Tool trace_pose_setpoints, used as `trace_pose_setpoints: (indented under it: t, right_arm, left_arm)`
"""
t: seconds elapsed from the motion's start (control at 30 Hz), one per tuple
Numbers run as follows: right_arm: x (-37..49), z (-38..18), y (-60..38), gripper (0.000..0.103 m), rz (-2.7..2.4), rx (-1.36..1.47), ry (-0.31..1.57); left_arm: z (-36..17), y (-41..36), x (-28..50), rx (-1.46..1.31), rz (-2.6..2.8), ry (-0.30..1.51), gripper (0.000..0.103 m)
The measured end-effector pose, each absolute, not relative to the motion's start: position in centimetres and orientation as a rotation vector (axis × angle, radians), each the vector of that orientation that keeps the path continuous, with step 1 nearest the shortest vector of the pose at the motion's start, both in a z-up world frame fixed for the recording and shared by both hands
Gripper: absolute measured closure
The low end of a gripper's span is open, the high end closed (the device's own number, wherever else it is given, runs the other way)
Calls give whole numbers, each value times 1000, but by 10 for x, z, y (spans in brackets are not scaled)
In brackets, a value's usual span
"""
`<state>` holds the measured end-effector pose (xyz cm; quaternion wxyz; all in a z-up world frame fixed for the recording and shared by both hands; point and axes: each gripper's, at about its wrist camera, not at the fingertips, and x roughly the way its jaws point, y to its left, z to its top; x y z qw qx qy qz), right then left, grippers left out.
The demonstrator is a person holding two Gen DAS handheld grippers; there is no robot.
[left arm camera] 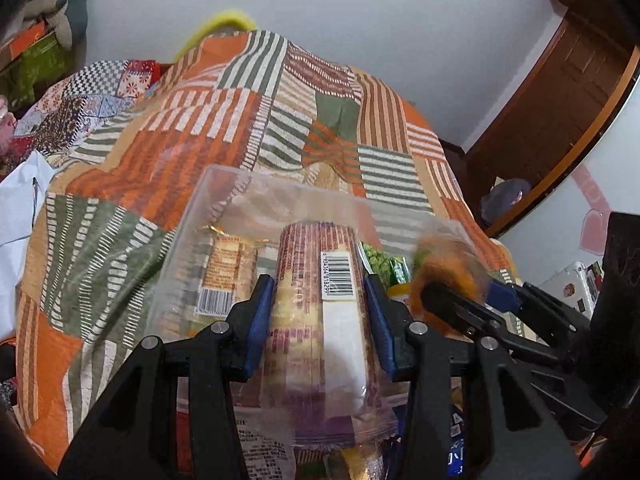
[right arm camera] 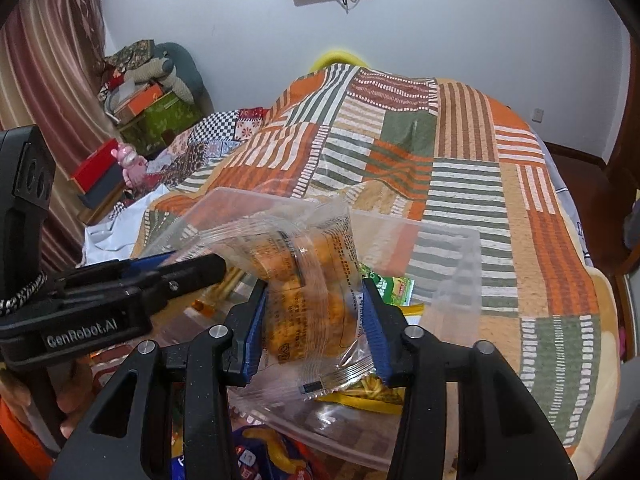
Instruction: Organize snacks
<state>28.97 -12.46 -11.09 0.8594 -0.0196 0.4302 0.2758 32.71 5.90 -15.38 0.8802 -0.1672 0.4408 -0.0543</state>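
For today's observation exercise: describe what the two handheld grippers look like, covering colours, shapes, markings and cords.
Both the left gripper and the right gripper have black angular frames with silver pivot pins and ribbed blue pads on the jaws. In the right wrist view, the left gripper's body reads "GenRobot.AI" in white, with a braided cord attached.

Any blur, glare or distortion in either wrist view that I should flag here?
Left wrist view: strong fisheye bending at the edges; the orange snack bag in the right gripper is motion-blurred, while the biscuit roll is sharp. Right wrist view: same curvature; soft glare on the clear wrapper, print still partly readable.
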Motion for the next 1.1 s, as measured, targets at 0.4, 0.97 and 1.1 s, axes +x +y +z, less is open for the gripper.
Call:
trace_pose_setpoints:
  t: [0.4, 0.97, 1.1]
  right_arm:
    - [265, -89, -131, 58, 606, -95, 856]
    - [206, -51, -169, 50, 612, -62, 782]
    - [190, -52, -178, 45, 612, -57, 779]
  left_arm:
    - [-131, 58, 303, -284, -97, 878, 58]
    - [-83, 52, 212, -137, -34, 808, 48]
    - [-85, 54, 188, -110, -3, 805, 32]
